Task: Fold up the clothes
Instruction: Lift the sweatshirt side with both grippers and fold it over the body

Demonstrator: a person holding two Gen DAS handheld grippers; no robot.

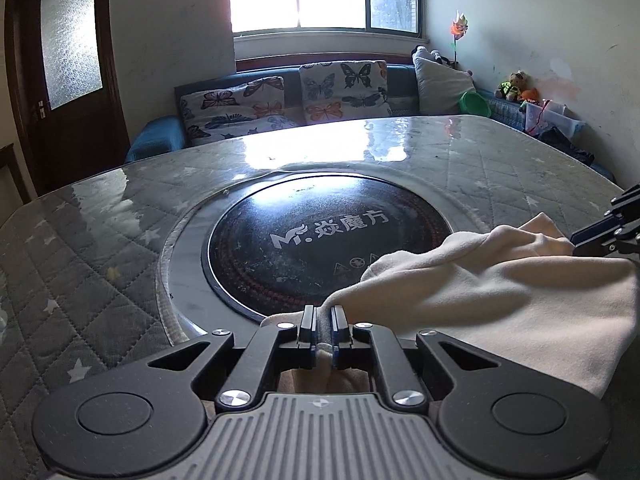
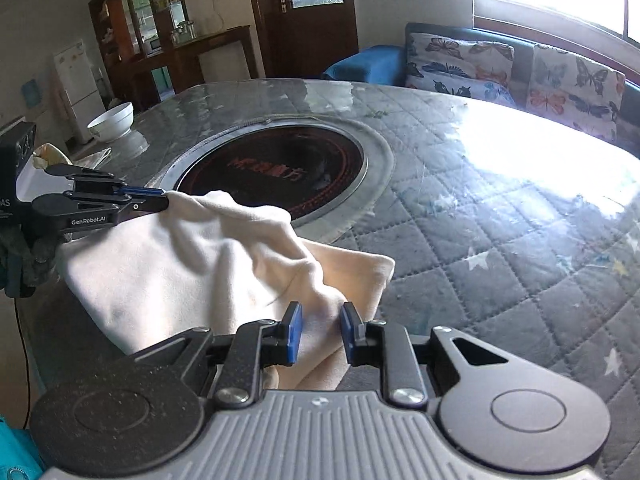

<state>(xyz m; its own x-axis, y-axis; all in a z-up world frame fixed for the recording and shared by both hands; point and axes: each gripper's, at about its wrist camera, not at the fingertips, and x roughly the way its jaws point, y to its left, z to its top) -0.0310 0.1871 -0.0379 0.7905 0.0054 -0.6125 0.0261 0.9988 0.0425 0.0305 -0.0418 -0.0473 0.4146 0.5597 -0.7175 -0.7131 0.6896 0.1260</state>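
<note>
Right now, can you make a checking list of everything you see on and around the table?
Surface: round table under a quilted star-print cover with a shiny clear sheet; black induction cooktop set in its middle.
Job's things: cream garment, bunched, draped over the near edge and part of the cooktop rim.
Clutter: white bowl at the far edge.
Grippers: left gripper shut on the garment; right gripper has cloth between its fingers, which stand apart.
Cables: thin dark cable hanging at the table's side.
Surroundings: sofa with butterfly cushions, window, wooden door, cabinet, teddy bear.
</note>
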